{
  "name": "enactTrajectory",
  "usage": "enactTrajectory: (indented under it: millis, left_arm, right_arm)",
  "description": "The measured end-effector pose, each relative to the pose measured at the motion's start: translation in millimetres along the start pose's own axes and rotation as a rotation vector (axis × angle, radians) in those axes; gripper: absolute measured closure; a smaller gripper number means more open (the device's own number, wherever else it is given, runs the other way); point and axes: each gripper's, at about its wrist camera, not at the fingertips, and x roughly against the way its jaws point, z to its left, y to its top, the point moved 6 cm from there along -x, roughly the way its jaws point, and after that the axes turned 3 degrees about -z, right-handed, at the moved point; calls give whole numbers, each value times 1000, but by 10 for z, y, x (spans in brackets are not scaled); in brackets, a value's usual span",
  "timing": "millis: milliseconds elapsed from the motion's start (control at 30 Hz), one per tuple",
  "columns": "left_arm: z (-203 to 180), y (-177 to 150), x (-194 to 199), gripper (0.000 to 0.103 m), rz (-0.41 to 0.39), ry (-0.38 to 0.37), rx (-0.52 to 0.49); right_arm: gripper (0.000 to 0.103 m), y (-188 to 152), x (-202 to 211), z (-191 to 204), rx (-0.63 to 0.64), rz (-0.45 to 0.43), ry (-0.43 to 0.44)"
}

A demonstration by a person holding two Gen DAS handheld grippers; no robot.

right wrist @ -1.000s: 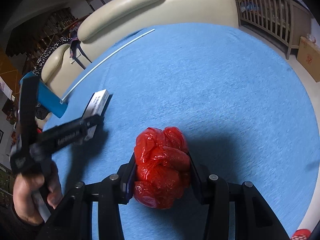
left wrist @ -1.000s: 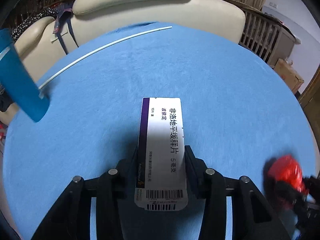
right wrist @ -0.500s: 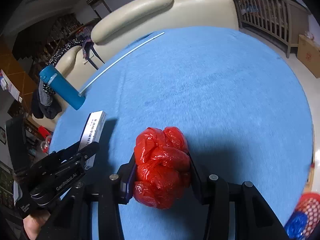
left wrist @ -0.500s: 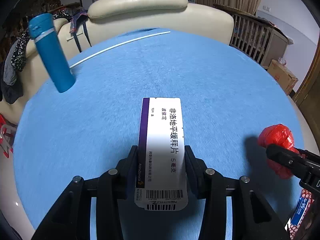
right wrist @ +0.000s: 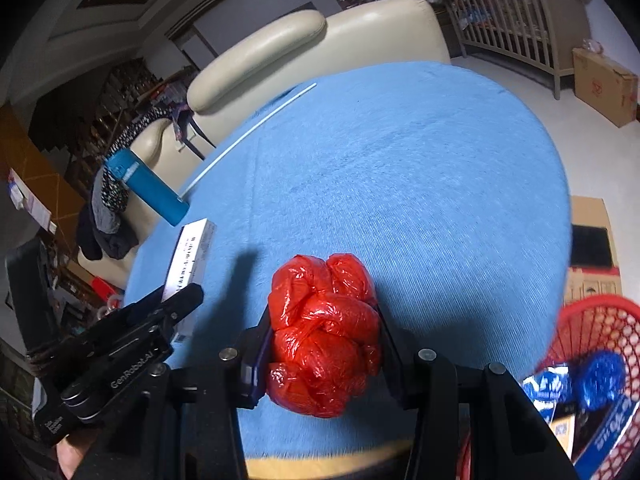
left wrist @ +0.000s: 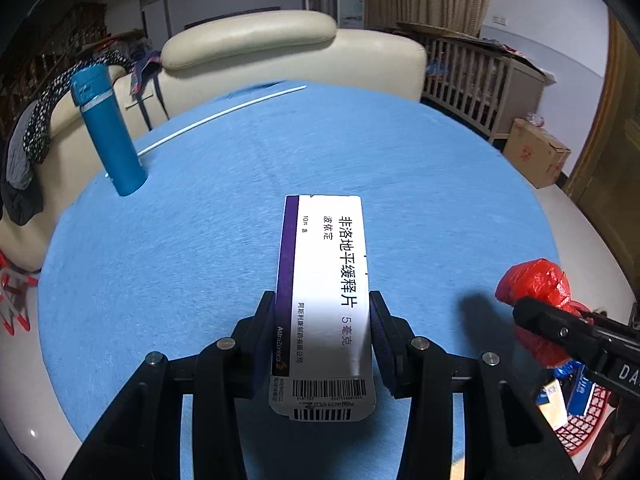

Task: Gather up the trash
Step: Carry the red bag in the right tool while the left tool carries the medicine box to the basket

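Through the left wrist view I have the left gripper (left wrist: 324, 332) clamped on the white medicine box (left wrist: 326, 292), its long faces pinched between the pads, barcode end toward the camera. It hangs above the blue tablecloth (left wrist: 200, 248), clear of the surface. A blue bottle (left wrist: 108, 136) and a thin white rod (left wrist: 224, 114) lie far back on the table; I leave those alone. At the right edge I see the red mesh basket (left wrist: 580, 428), low beside the table.

Through the right wrist view the right gripper (right wrist: 324, 354) is squeezed on the crumpled red plastic bag (right wrist: 324, 332), which bulges above the pads. The basket (right wrist: 592, 320) sits lower right, already holding blue wrappers (right wrist: 600, 376).

To do this carry well, I would bring each load fully over the basket rim before letting go, red bag first since it is nearer, and hold the left gripper back so the two don't collide.
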Motion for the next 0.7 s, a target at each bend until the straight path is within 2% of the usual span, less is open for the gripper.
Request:
enactTrajectory:
  millis: [267, 400, 700]
  left_arm:
    - [-380, -12, 246, 57, -36, -43, -76]
    - [-613, -51, 344, 57, -36, -90, -108]
    - [-1020, -118, 471, 57, -31, -182, -172]
  right_arm:
    - [54, -46, 451, -39, -30, -66, 26]
    - [54, -54, 708, -83, -40, -107, 25]
    - [54, -177, 1352, -582, -52, -194, -98]
